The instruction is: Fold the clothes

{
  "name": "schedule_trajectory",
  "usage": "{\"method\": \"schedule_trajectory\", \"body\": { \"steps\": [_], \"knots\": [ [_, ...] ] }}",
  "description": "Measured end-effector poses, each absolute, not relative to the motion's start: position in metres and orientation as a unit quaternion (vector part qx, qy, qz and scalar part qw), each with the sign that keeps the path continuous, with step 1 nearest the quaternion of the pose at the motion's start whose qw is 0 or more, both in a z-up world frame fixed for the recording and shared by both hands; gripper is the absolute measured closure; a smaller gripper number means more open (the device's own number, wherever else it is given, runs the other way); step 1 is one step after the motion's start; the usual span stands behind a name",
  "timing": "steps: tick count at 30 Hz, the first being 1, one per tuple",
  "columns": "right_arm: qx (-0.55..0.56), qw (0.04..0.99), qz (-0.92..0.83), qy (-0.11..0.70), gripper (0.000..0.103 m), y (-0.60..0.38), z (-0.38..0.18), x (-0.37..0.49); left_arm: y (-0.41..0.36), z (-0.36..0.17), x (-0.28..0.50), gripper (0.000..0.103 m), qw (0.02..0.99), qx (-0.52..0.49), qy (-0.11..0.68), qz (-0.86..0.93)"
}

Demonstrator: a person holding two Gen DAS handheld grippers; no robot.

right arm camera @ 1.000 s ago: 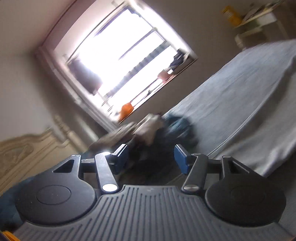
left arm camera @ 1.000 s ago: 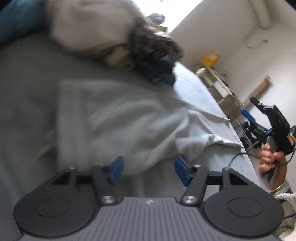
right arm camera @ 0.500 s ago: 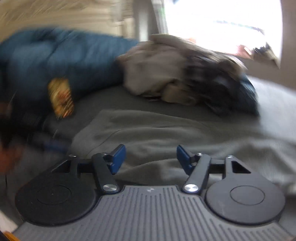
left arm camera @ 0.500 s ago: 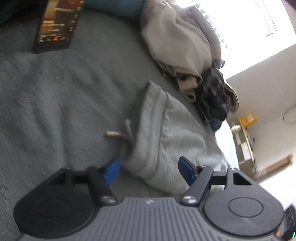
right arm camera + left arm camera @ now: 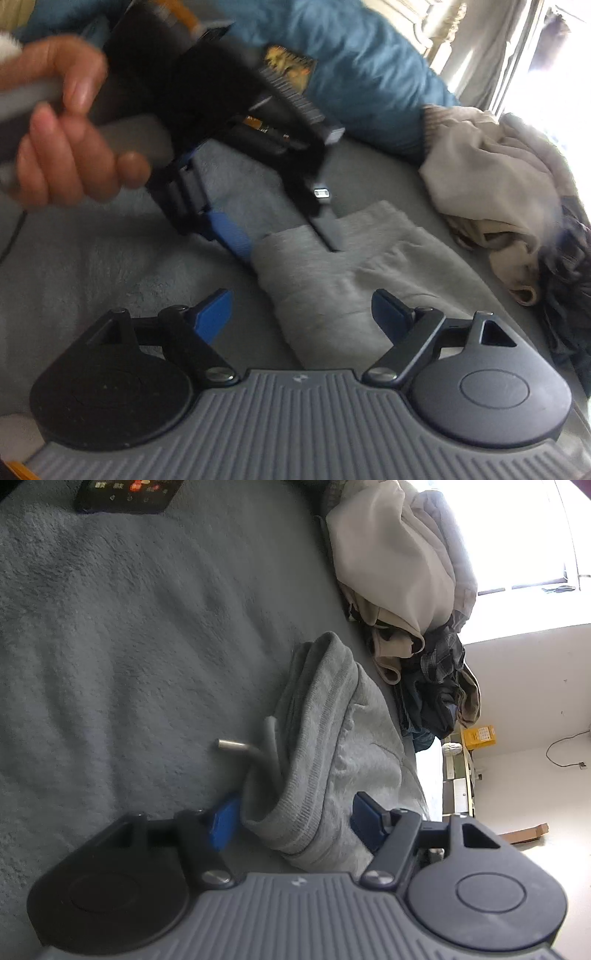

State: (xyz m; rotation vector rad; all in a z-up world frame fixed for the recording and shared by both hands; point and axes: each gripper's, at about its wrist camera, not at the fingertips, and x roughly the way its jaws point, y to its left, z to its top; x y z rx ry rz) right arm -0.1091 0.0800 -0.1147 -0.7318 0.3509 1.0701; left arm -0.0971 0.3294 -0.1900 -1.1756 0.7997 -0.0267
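Both grippers have closed in on the grey sweatpants (image 5: pixel 332 760) since half a second ago: the left gripper (image 5: pixel 293 821) now straddles the ribbed waistband corner with its jaws wide, and the right gripper (image 5: pixel 301 312), also spread wide, frames the same bunched end from the other side. The garment lies crumpled on the grey fleece blanket (image 5: pixel 122 657), its drawstring (image 5: pixel 255 749) with a metal tip spilling onto the fleece. Beyond it sit a heap of beige and dark clothes (image 5: pixel 402 587), a blue duvet (image 5: pixel 354 62) and a bright window (image 5: pixel 517 528).
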Motion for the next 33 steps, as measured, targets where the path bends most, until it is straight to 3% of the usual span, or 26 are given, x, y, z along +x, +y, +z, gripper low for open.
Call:
{"method": "schedule_trajectory", "body": {
  "steps": [10, 17, 19, 21, 24, 33],
  "knots": [
    [-0.36, 0.806, 0.448, 0.138, 0.017, 0.103, -0.129, -0.111, 0.336, -0.19, -0.099, 0.036, 0.739, -0.579, 0.343, -0.037],
    [-0.357, 0.824, 0.415, 0.149, 0.022, 0.114, -0.134, -0.107, 0.332, -0.176, -0.096, 0.036, 0.753, -0.567, 0.329, -0.059],
    [-0.363, 0.829, 0.401, 0.143, 0.033, 0.116, -0.134, -0.108, 0.331, -0.172, -0.096, 0.036, 0.756, -0.564, 0.326, -0.064],
    [-0.358, 0.837, 0.388, 0.145, 0.056, 0.116, -0.133, -0.105, 0.333, -0.168, -0.097, 0.036, 0.759, -0.563, 0.322, -0.068],
    [-0.335, 0.847, 0.382, 0.157, 0.066, 0.113, -0.129, -0.093, 0.34, -0.159, -0.101, 0.036, 0.766, -0.564, 0.3, -0.071],
    [-0.129, 0.883, 0.388, 0.229, 0.074, 0.066, -0.094, -0.05, 0.36, -0.144, -0.084, 0.033, 0.78, -0.569, 0.256, -0.05]
  ]
}}
